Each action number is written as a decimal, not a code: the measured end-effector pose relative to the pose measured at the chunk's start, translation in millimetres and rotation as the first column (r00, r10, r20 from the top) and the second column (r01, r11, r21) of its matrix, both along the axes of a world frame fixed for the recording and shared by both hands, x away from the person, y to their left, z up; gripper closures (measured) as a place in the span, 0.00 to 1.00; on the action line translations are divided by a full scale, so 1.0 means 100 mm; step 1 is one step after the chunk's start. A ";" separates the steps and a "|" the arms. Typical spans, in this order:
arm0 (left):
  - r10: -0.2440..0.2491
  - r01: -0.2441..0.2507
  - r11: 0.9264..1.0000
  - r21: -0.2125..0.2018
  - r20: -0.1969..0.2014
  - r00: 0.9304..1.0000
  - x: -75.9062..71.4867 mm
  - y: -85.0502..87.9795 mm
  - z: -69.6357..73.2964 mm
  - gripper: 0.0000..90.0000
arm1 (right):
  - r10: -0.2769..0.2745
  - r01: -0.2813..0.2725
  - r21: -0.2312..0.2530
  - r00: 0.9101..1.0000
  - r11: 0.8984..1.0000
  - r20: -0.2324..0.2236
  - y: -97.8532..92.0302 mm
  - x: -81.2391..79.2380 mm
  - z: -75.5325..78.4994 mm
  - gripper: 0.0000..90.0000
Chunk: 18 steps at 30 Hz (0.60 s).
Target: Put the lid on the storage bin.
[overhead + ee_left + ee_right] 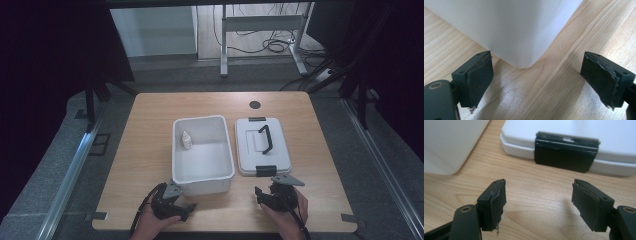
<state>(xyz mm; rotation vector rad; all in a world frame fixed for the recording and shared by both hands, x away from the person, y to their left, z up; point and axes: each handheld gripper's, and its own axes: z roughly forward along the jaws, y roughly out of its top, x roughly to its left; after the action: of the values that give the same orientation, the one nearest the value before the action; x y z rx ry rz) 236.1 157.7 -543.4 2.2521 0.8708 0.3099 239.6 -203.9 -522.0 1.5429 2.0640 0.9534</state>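
An open white plastic box [215, 175] stands mid-table with a small white bottle [186, 140] upright in its far left corner. To its right lies the box's white lid [250, 155], flat, with a black handle [266, 138] on top and a black latch [565, 151] on its near edge. My left gripper [537, 82] rests low at the table's front, open and empty, facing the box's near corner [524, 50]. My right gripper [539, 205] is open and empty too, just short of the lid's near latch.
The wooden table [145, 150] has a round black cable hole [255, 105] near its far edge. Beyond the table stands a metal desk frame [260, 30] with cables on the floor. Dark curtains hang on both sides.
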 end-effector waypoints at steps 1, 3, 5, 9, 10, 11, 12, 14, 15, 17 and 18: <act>0.000 0.000 1.000 0.000 0.000 1.000 0.00 0.00 0.00 0.12 | 0.000 0.000 0.000 1.000 1.000 0.000 0.00 0.00 0.00 0.31; 0.000 0.000 1.000 0.000 0.000 1.000 0.00 0.00 0.00 0.12 | -0.004 0.004 0.003 1.000 1.000 0.002 -0.01 -0.01 0.02 0.32; 0.000 0.000 1.000 0.000 0.000 1.000 0.00 0.00 0.00 0.12 | -0.008 0.008 0.019 1.000 1.000 0.002 -0.03 -0.02 0.04 0.32; 0.000 0.000 1.000 0.000 0.000 1.000 0.00 0.00 0.00 0.12 | -0.013 0.013 0.023 1.000 1.000 0.004 -0.03 -0.03 0.06 0.33; 0.000 0.000 1.000 0.000 0.000 1.000 0.00 0.00 0.00 0.12 | -0.016 0.015 0.023 1.000 1.000 0.010 -0.04 -0.03 0.08 0.33; 0.000 0.000 1.000 0.000 0.000 1.000 0.00 0.00 0.00 0.12 | -0.016 0.015 0.023 1.000 1.000 0.010 -0.04 -0.03 0.08 0.33; 0.000 0.000 1.000 0.000 0.000 1.000 0.00 0.00 0.00 0.12 | -0.023 0.023 0.027 1.000 0.999 0.011 -0.06 -0.03 0.10 0.33; 0.000 0.000 1.000 0.000 0.000 1.000 0.00 0.00 0.00 0.12 | -0.029 0.028 0.036 1.000 0.999 0.010 -0.08 -0.04 0.12 0.33; 0.000 0.000 1.000 0.000 0.000 1.000 0.00 0.00 0.00 0.12 | -0.029 0.028 0.036 1.000 0.999 0.010 -0.08 -0.04 0.12 0.33; 0.000 0.000 1.000 0.000 0.000 1.000 0.00 0.00 0.00 0.12 | -0.036 0.036 0.043 0.999 0.998 0.009 -0.12 -0.04 0.13 0.33; 0.000 0.000 1.000 0.000 0.000 1.000 0.00 0.00 0.00 0.12 | -0.039 0.038 0.047 0.999 0.998 0.008 -0.13 -0.04 0.14 0.33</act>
<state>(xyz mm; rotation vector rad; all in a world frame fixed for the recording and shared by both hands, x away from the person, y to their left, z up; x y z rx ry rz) 236.1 157.7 -543.4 2.2521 0.8710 0.3101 235.6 -217.0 -508.2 1.5931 2.0119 0.9993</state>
